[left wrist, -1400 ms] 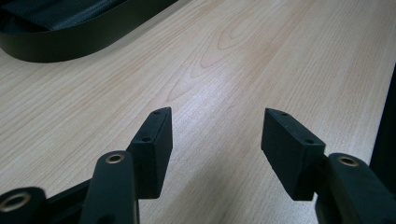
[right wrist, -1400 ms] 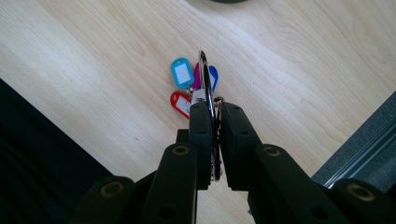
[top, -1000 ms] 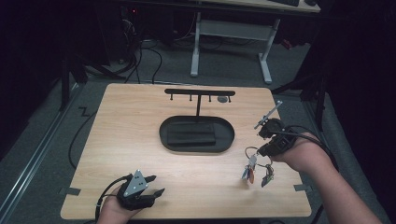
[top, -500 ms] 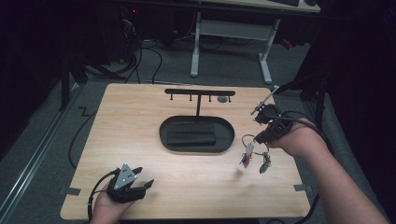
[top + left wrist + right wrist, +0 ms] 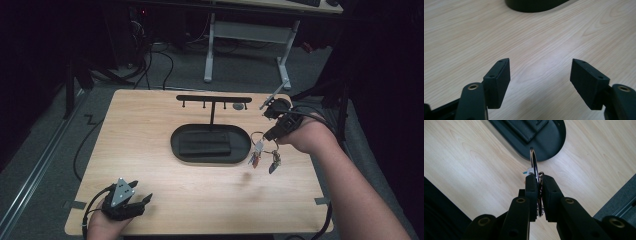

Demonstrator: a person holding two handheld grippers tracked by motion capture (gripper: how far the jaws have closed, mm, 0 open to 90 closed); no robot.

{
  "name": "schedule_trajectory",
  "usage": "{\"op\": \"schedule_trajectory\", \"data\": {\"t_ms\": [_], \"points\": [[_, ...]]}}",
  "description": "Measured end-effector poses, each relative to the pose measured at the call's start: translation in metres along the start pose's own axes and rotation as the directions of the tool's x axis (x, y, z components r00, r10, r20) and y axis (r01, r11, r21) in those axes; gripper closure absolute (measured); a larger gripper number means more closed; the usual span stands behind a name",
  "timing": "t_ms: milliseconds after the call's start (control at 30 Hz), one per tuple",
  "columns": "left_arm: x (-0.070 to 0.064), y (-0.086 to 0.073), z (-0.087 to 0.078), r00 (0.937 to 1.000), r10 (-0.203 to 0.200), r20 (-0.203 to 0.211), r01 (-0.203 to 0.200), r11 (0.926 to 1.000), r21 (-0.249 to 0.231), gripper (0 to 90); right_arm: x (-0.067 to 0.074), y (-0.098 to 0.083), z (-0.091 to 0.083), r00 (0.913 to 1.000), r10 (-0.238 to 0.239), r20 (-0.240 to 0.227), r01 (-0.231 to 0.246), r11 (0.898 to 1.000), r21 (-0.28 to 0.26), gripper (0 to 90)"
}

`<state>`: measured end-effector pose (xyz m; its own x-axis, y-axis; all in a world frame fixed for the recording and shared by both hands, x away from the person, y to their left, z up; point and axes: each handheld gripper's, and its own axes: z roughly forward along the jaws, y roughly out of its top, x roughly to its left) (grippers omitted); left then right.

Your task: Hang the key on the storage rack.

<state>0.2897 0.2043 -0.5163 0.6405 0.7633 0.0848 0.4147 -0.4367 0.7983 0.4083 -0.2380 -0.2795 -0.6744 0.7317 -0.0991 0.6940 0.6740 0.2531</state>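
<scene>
Metal key ring (image 5: 534, 162) clamped in your right hand-held gripper (image 5: 539, 182), left hand-held gripper (image 5: 540, 75) open w/ nothing; next, prob. hang it on rack (image 5: 214, 98).

A pale wood-grain table (image 5: 200, 195) is seen; black tray (image 5: 245, 150), silver key ring (image 5: 533, 160) (red and white tags (image 5: 256, 159)).
</scene>
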Motion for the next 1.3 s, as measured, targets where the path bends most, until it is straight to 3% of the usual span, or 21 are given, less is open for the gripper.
{"op": "schedule_trajectory", "data": {"t_ms": [133, 467, 533, 567, 600, 900, 933, 1300], "points": [[0.005, -0.008, -0.005, 0.9997, -0.021, -0.010, 0.022, 0.9997, 0.011, 32.4, -0.004, 0.011, -0.001, 0.9999, -0.010, -0.004, 0.010, 1.000, -0.017, 84.2], [0.006, -0.013, -0.012, 0.9997, -0.018, -0.013, 0.019, 0.9996, 0.021, 32.4, -0.013, 0.040, 0.003, 1.0000, -0.002, 0.004, 0.002, 0.999, -0.045, 84.2], [0.005, -0.013, -0.011, 0.9999, -0.009, -0.011, 0.009, 0.9996, 0.028, 32.3, -0.015, 0.045, 0.006, 0.9990, 0.044, -0.004, -0.044, 0.998, -0.045, 84.2], [0.005, -0.013, -0.011, 0.9999, -0.009, -0.011, 0.009, 0.9996, 0.028, 32.4, -0.015, 0.045, 0.006, 0.9990, 0.044, -0.004, -0.044, 0.998, -0.045, 84.2], [0.005, -0.013, -0.011, 0.9999, -0.006, -0.010, 0.006, 0.9996, 0.028, 32.4, -0.019, 0.049, 0.010, 0.9997, 0.023, -0.005, -0.023, 0.998, -0.052, 84.2], [0.003, -0.013, -0.010, 1.0000, 0.000, -0.004, 0.000, 0.9997, 0.025, 32.4, -0.048, 0.068, 0.035, 0.9956, 0.094, 0.006, -0.093, 0.995, -0.043, 84.2], [0.003, -0.013, -0.010, 1.0000, 0.001, 0.001, -0.001, 0.9996, 0.029, 32.4, -0.057, 0.070, 0.040, 0.9945, 0.104, 0.003, -0.104, 0.993, -0.049, 84.2], [0.001, -0.014, -0.008, 0.9998, 0.011, 0.019, -0.012, 0.9987, 0.049, 32.3, -0.073, 0.083, 0.062, 0.9902, 0.140, 0.007, -0.139, 0.988, -0.061, 83.7]]}}
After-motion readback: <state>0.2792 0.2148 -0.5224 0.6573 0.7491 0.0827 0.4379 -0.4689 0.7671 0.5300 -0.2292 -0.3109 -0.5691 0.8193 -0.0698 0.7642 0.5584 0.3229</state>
